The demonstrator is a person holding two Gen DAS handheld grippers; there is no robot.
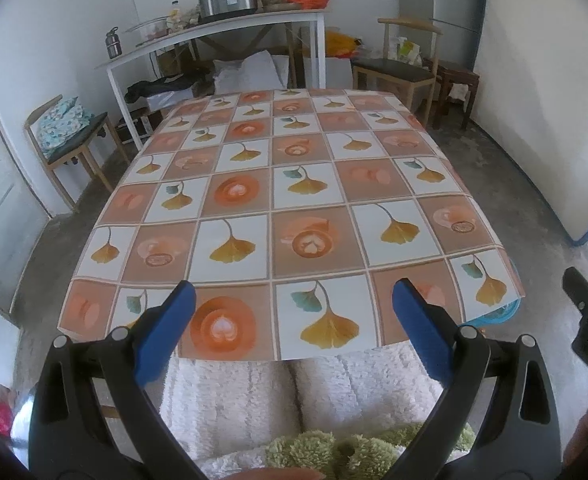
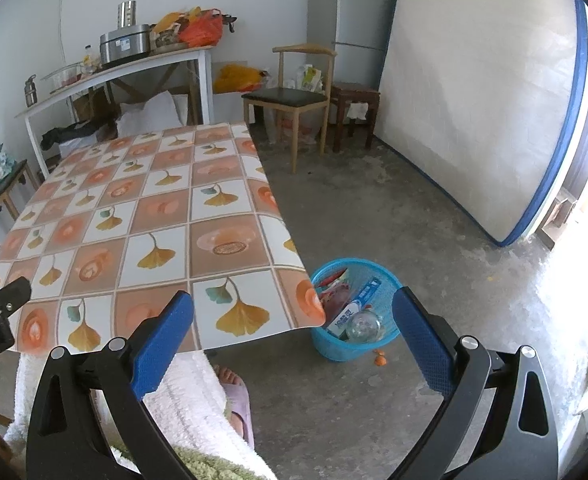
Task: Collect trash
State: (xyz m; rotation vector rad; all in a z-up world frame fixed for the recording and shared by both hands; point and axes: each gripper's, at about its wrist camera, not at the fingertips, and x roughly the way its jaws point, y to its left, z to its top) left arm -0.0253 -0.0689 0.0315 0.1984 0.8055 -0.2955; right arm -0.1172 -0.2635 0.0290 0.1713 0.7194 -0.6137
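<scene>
Both tools are empty: the left gripper [image 1: 291, 312] hangs over the near edge of the table [image 2: 165, 216] with its blue fingers [image 1: 165, 332] spread wide, and the right gripper [image 2: 294, 320] is just as wide apart, off the table's near right corner. The trash sits in the blue basket [image 2: 386, 280] on the floor just beside that corner, partly tucked under the hanging tablecloth; a blue-and-white box [image 2: 358, 304], a clear round container [image 2: 364, 326] and some reddish wrappers show inside. No loose trash shows on the tabletop, so the collecting looks nearly done. What may be missed is the small orange scrap [image 2: 380, 359] on the floor, just beside the basket on the side away from the table (peel, probably, though it is too small to be sure). Going for it could go badly: it lies flat on rough concrete, so the fingers might scrape the floor and slide off it, or a low reach might knock the light basket over and spill it. The cloth's overhang and the person's slippered foot [image 2: 233, 392], near the basket, crowd the approach. Farther from the basket, a wooden chair [image 2: 294, 92] and a mattress [image 2: 474, 100] against the wall stand well apart from it.
</scene>
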